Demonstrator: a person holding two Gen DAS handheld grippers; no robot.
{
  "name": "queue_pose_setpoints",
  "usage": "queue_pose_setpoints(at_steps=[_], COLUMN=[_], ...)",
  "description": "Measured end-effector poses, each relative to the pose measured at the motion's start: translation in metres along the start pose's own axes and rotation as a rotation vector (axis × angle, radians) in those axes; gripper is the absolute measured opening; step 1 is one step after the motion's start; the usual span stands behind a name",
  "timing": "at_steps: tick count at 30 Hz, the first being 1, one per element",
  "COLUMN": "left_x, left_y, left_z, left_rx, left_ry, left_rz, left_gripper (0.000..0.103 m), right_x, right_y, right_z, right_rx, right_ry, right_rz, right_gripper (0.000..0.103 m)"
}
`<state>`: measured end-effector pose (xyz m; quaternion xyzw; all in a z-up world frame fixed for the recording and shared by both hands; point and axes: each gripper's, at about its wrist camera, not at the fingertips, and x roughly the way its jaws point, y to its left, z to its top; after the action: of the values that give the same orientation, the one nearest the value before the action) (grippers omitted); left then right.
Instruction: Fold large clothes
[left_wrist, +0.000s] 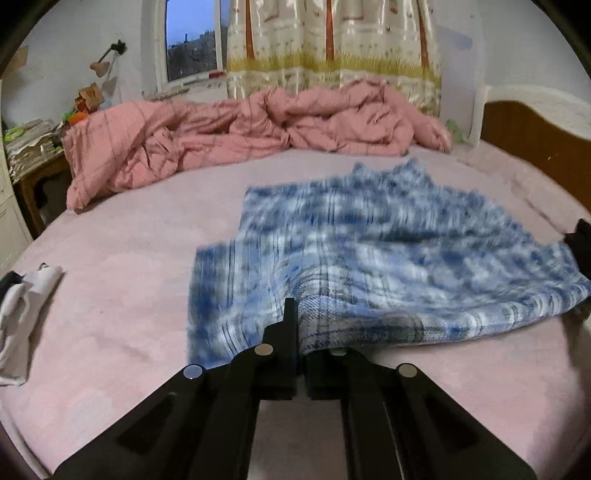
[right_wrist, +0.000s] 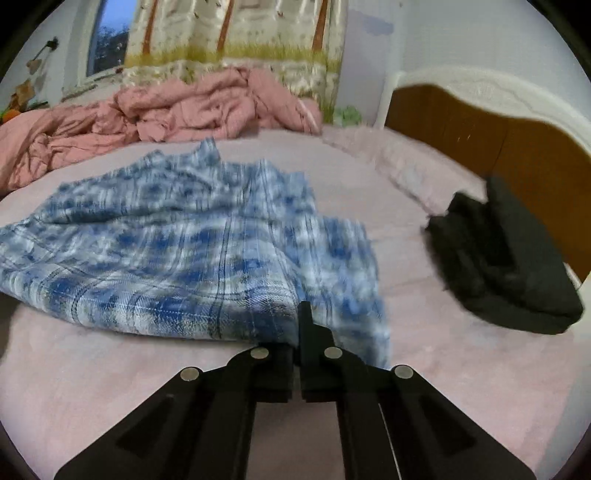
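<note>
both hand-held grippers clamp the blue plaid shirt (left_wrist: 369, 258): left hand-held gripper (left_wrist: 300, 325); right hand-held gripper (right_wrist: 300, 325)

- Left gripper (left_wrist: 297, 314), lower centre of its frame: jaws clamped together on cloth.
- Right gripper (right_wrist: 300, 317), lower centre: jaws likewise clamped on cloth.

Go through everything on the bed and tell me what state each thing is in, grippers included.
left gripper: shut on the near edge of the plaid garment
right gripper: shut on the same near edge
plaid garment: partly lifted at the near edge, rest lying on the bed
pink duvet: crumpled
black clothes: folded, stacked
white cloth: rumpled
curtain: drawn
</note>
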<state>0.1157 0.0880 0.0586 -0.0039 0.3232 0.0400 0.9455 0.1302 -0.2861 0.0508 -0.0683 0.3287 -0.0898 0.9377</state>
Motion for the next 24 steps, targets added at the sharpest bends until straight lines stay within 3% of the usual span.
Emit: queue_pose_setpoints(at_steps=[5, 10, 12, 18, 21, 24], left_x=[-0.06, -0.122, -0.135, -0.132, -0.119, -0.094], left_y=[0.008, 0.031, 0.025, 0.018, 0.015, 0.015], left_z=[-0.021, -0.054, -0.059, -0.048, -0.028, -0.001], left_rx=[-0.004, -0.184, -0.129, -0.051, 0.006, 0.038], left_ry=[-0.028, -0.091, -0.103, -0.095, -0.091, -0.084], left_rz=[-0.03, -0.081, -0.07, -0.002, 0.025, 0.002], left_gripper=[0.003, 0.002, 0.003, 0.003, 0.003, 0.003], right_x=[-0.067, -0.139, -0.154, -0.154, -0.138, -0.117], right_y=[-0.011, -0.01, -0.009, -0.014, -0.021, -0.024], right_z=[-0.027, -0.059, -0.065, -0.051, -0.029, 0.002], right_rx=[-0.006, -0.068, -0.077, -0.038, 0.02, 0.05], right_ry=[-0.041, -0.029, -0.028, -0.067, -0.076, -0.088], right_rz=[-0.001, 0.022, 0.039, 0.006, 0.042, 0.085], right_gripper=[0.002, 0.002, 0.002, 0.002, 0.002, 0.002])
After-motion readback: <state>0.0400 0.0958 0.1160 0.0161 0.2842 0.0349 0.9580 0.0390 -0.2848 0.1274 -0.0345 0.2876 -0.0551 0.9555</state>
